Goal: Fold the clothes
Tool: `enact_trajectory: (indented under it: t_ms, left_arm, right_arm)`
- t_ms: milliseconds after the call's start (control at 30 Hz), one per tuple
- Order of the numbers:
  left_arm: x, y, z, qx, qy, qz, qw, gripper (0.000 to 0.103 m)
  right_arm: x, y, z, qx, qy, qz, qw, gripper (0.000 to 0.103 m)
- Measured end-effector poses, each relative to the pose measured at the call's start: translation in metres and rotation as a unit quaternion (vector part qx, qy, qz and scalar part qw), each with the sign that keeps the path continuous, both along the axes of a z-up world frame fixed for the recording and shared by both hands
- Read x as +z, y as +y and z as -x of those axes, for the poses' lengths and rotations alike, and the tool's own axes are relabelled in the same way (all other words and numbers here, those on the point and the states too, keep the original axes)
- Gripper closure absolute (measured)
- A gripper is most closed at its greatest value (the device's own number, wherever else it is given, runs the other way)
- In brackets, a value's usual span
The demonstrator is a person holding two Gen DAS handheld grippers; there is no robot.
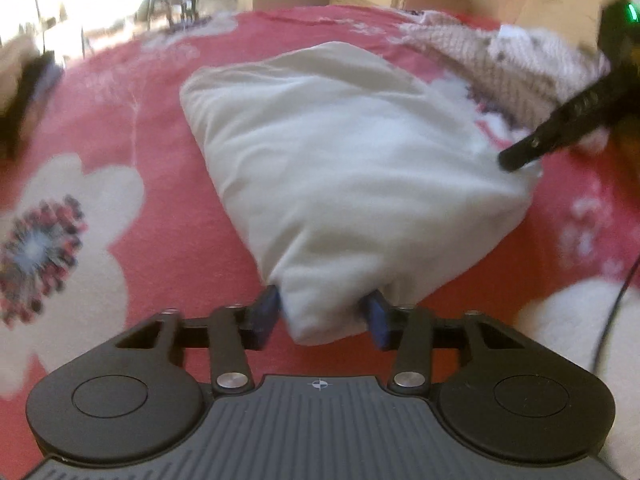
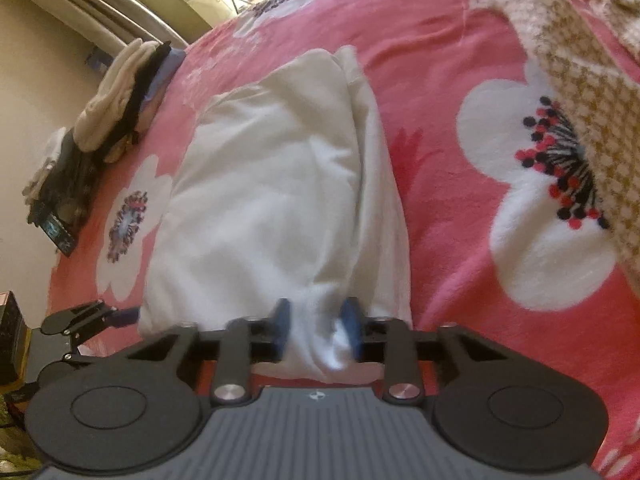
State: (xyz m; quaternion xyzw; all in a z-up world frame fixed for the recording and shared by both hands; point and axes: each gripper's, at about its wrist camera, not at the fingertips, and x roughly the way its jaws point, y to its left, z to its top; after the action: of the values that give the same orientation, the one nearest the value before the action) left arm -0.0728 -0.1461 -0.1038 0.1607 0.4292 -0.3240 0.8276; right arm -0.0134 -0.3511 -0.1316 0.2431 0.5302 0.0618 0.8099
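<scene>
Soft matt white cloth garment (image 2: pixel 260 184), fleecy pink floral bed blanket (image 2: pixel 440 80), coarse knit sweater (image 2: pixel 580 92), matt black plastic tool (image 2: pixel 316 330)

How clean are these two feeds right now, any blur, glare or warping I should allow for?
Left wrist view: window area top left is blown out; the flower print and the right hand-held gripper are motion-smeared; the white garment reads clearly. Right wrist view: sharper overall, slight blur on the cloth between the blue pads; fisheye bends the bedspread in both.

Both wrist cameras look steeply down, close over one white garment (image 1: pixel 340 160).
</scene>
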Motion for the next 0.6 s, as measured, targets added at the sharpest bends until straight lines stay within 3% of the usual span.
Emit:
enact_trajectory:
  t_ms: [33,100,233,367,433,600]
  left_arm:
    - [0.003,0.0,0.004,-0.008,-0.012,-0.013,0.9998,0.079]
    - [0.011,0.002,0.01,-0.026,-0.035,-0.041,0.9982,0.089]
    - [0.004,0.006,0.016,-0.053,-0.056,-0.078,0.994,0.09]
    - [-0.016,0.003,0.022,-0.078,-0.072,-0.1,0.9892,0.089]
    - [-0.014,0.008,0.022,-0.086,-0.077,-0.096,0.9887,0.088]
    - [-0.005,0.03,0.016,-0.071,-0.046,-0.058,0.9947,0.084]
  right_arm:
    - [0.004,-0.008,0.008,0.004,0.002,0.009,1.0,0.097]
    - [0.013,-0.015,0.016,0.022,-0.003,0.02,1.0,0.098]
    - [0.032,-0.018,0.019,0.059,-0.021,0.037,0.997,0.098]
    - [0.001,-0.021,0.02,0.054,0.024,0.061,0.996,0.099]
    - [-0.004,-0.018,0.022,0.058,0.025,0.07,0.995,0.098]
    - [0.032,-0.039,0.02,0.04,0.0,0.068,0.997,0.095]
